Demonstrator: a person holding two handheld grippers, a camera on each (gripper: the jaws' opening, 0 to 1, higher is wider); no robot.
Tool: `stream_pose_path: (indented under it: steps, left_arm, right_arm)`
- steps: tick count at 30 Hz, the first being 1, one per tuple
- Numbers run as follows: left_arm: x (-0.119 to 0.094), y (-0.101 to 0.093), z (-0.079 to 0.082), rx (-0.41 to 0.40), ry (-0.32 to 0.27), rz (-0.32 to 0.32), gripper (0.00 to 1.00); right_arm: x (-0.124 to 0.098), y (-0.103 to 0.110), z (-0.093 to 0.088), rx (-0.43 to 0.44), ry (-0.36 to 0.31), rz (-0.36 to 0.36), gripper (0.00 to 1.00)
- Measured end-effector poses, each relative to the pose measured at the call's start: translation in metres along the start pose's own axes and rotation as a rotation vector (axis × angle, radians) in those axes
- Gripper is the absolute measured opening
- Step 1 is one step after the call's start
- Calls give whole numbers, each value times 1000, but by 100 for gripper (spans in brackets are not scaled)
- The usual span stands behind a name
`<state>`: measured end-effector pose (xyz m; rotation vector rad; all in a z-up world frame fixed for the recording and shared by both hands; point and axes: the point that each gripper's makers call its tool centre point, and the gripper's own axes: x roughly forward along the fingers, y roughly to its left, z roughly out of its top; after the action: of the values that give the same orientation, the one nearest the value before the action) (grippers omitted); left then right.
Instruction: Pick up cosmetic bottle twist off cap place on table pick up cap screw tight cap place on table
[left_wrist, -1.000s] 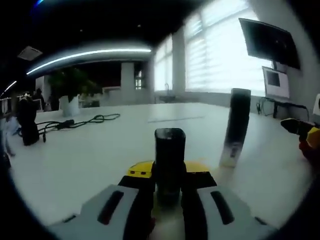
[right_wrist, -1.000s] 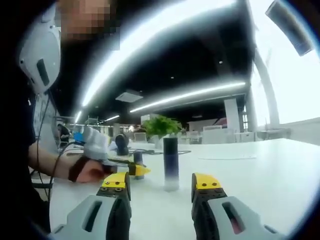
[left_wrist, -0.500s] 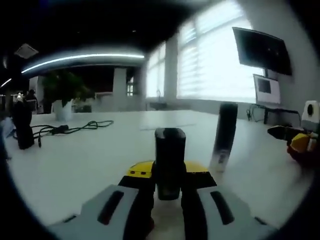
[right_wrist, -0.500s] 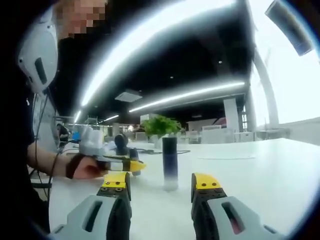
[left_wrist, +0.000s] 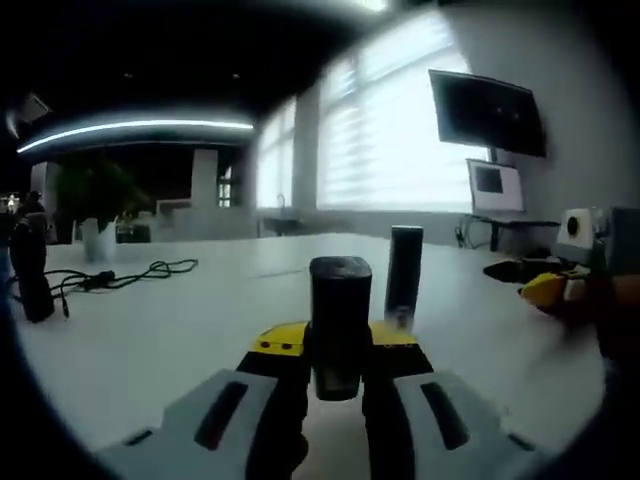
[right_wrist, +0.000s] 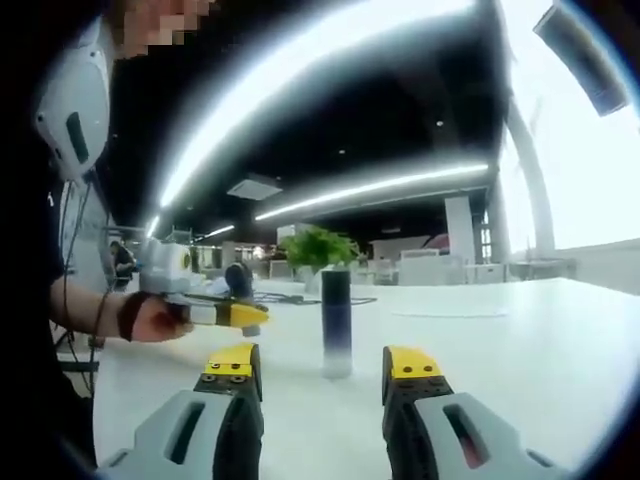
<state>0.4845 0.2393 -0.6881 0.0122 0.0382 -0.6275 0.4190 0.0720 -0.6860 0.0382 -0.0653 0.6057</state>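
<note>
A: On the white tabletop (right_wrist: 520, 340), in the right gripper view, we see the tall dark cylindrical cosmetic bottle (right_wrist: 336, 322) standing upright, dark at the top and paler toward its base. Where is its cap?

B: In the left gripper view we have the short black cylindrical cap (left_wrist: 340, 325) pinched between the jaws of the left tool (left_wrist: 338, 385), held upright. Beyond it, the bottle (left_wrist: 403, 276) stands on the tabletop, apart from the cap.

A: And the right tool (right_wrist: 322, 380)?

B: Its yellow-tipped jaws stand spread with nothing between them, and the bottle stands beyond the gap. In that view the left tool (right_wrist: 232, 316) comes in from the left, in a person's hand (right_wrist: 150, 318).

A: Any label or writing on the bottle?

B: There's a pale patch low on it, but we can't read anything; it's too blurred.
</note>
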Motion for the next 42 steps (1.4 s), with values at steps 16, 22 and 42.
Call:
stream_pose_path:
  steps: [16, 22, 42]
  left_arm:
    - [-21, -37, 10, 25, -44, -178, 10]
    - [-31, -50, 11, 8, -55, -256, 10]
    - [-58, -103, -11, 27, 2, -494, 10]
  right_arm:
    - [0, 0, -1, -5, 5, 1, 41]
    - [0, -1, -2, -9, 12, -3, 41]
    - [1, -2, -4, -5, 16, -8, 40]
